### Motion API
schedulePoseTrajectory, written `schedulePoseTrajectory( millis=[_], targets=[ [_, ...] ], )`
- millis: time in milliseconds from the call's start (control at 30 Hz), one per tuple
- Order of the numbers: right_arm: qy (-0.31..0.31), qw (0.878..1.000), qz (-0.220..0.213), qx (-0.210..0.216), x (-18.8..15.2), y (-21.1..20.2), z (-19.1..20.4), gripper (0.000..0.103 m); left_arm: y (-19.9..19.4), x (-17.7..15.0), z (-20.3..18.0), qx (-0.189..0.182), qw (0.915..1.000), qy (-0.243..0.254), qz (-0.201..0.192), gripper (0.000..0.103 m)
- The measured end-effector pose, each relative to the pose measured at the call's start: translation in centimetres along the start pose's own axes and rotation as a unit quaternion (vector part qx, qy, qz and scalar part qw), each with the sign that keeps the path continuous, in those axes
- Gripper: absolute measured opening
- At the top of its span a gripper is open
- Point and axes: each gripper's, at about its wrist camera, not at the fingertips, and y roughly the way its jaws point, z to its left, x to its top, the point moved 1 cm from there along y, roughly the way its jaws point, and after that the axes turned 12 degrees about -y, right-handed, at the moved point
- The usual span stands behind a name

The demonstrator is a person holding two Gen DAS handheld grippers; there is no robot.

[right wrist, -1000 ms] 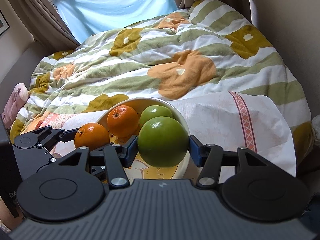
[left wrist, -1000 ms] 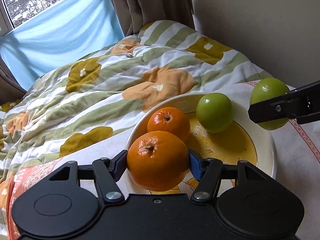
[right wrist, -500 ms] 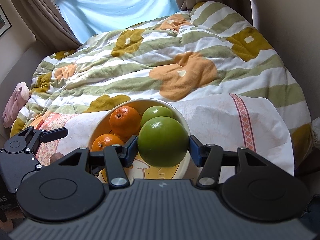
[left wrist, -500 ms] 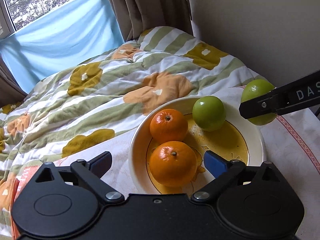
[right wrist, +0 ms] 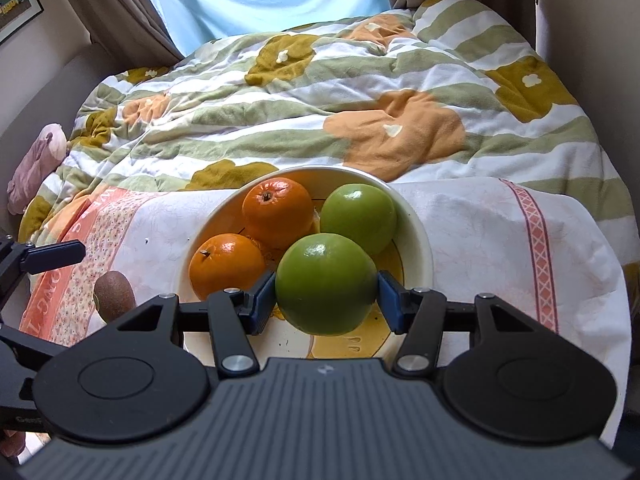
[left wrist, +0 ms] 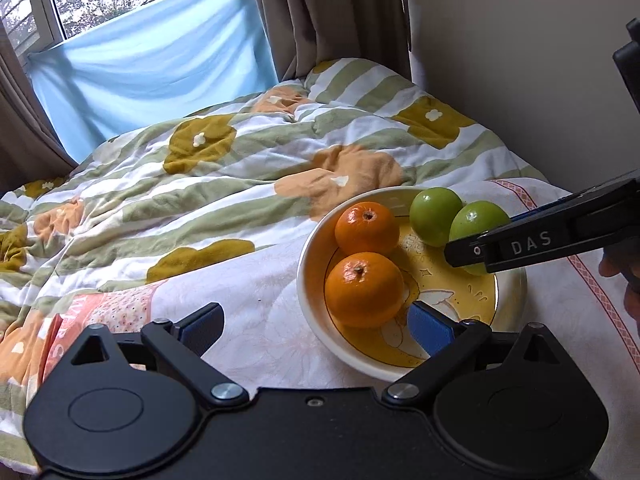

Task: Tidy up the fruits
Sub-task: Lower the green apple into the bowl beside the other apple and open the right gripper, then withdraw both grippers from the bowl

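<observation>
The right gripper (right wrist: pixel 326 294) pinches a green apple (right wrist: pixel 325 282) over the bowl (right wrist: pixel 420 240); lower it beside the other apple (right wrist: pixel 358 218), probably untouched, before releasing. The left gripper (left wrist: pixel 316 322) is spread, empty.

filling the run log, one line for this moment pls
left claw: open, empty | right claw: shut on green fruit over bowl | two oranges in bowl

The quilt (right wrist: pixel 360 92) wore green-white stripes with mustard and orange flowers; the bowl (right wrist: pixel 420 240) was cream outside, yellow within, two oranges (right wrist: pixel 276 208) at nine o'clock, green fruits (right wrist: pixel 358 212) at three.
</observation>
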Motion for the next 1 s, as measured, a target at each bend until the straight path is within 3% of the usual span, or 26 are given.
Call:
schedulePoseTrajectory(
  millis=[400,433,500,1000],
  targets=[
    [-0.014,1.0,0.014,0.013,0.2,2.9,0.8,0.07,-0.5,-1.4,1.3,0.017,0.9996,-0.02,0.013,0.1],
    [-0.02,1.0,0.004,0.005,0.3,2.7,0.9,0.073,-0.6,-1.5,1.4,0.017,0.9995,-0.022,0.013,0.1],
    [-0.037,0.999,-0.011,-0.004,0.5,2.0,1.1,0.103,-0.7,-1.5,1.4,0.017,0.9995,-0.024,0.012,0.1],
    [-0.032,0.997,-0.057,-0.032,-0.1,-2.8,0.9,0.103,-3.2,-1.7,2.2,0.009,0.9994,-0.033,-0.012,0.1]
  ],
)
